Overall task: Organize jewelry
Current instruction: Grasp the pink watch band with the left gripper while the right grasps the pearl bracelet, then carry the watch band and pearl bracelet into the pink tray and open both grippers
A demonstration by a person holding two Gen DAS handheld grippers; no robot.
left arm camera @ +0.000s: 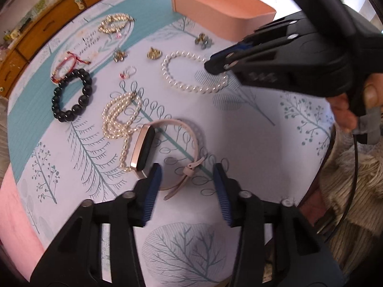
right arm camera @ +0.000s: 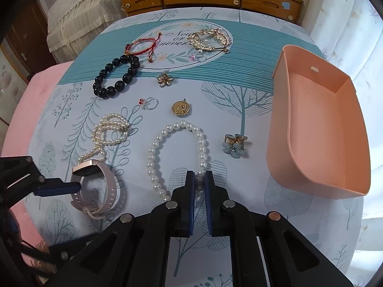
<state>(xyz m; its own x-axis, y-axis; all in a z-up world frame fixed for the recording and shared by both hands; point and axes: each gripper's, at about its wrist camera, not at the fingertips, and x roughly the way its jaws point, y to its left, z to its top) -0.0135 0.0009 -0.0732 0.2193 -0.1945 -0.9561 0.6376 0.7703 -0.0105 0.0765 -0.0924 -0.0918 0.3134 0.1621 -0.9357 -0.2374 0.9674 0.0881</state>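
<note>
The right gripper was pinched shut on the near end of the big pearl bracelet. A few pearls sat squeezed between its blue pads. In the left wrist view, the same right gripper touched the far side of the pearl ring, and a hand held its handle.

The left gripper was open wide. Its two blue pads sat on each side of the pink watch, near the strap buckle. I could not tell if they touched the watch. From the right wrist view, one finger tip of the left gripper reached right up to the watch.

The watch stood on its side on the tablecloth, which had trees and leaves printed on it. A long string of small pearls lay curled just beside the watch face. Farther off lay a black bead bracelet and a red cord bracelet, touching each other. A small ring, a round gold pin and a blue flower clip lay apart on the cloth. A gold leafy comb lay at the far end.

The pink box stood open at the right side of the table. Nothing lay inside it.
</note>
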